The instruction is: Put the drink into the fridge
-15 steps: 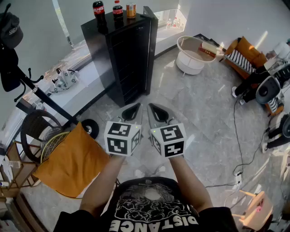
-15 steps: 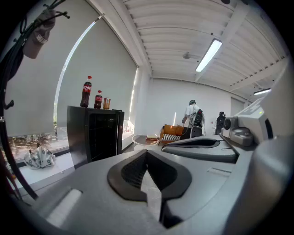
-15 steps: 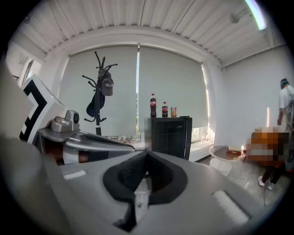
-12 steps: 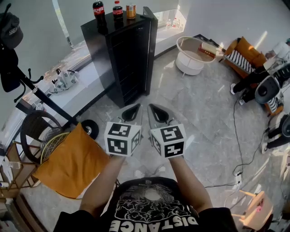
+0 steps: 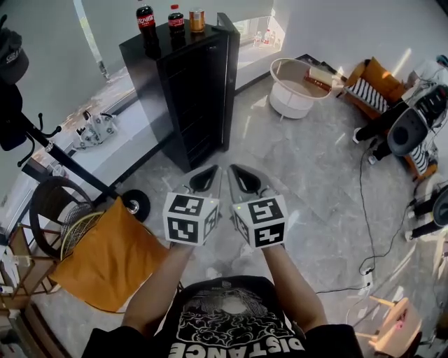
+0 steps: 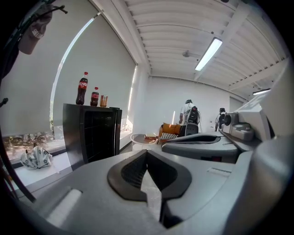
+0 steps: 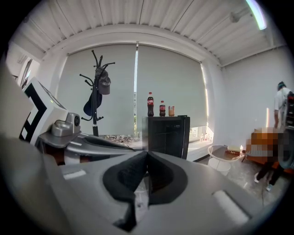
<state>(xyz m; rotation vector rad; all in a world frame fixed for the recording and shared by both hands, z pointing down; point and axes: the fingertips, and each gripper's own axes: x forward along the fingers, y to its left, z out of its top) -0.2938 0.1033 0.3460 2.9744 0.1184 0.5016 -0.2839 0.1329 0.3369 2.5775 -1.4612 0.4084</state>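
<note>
Jaws on the left gripper (image 5: 207,176) and right gripper (image 5: 242,177) are fully closed and empty, both well short of the fridge (image 5: 203,91). Three drinks (image 5: 176,17) stand on top of it (door closed) — arriving with the jaws unopened could knock a bottle off.

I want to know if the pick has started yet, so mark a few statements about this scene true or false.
1. Three drink containers stand on top of the black fridge. True: a tall cola bottle, a shorter cola bottle and an amber container.
2. The right gripper holds a bottle. False: its jaws are together with nothing between them.
3. The left gripper is shut and empty. True.
4. The tall cola bottle stands on the floor. False: it stands on the fridge top.
5. Both grippers are apart from the fridge, touching none of the drinks. True.
</note>
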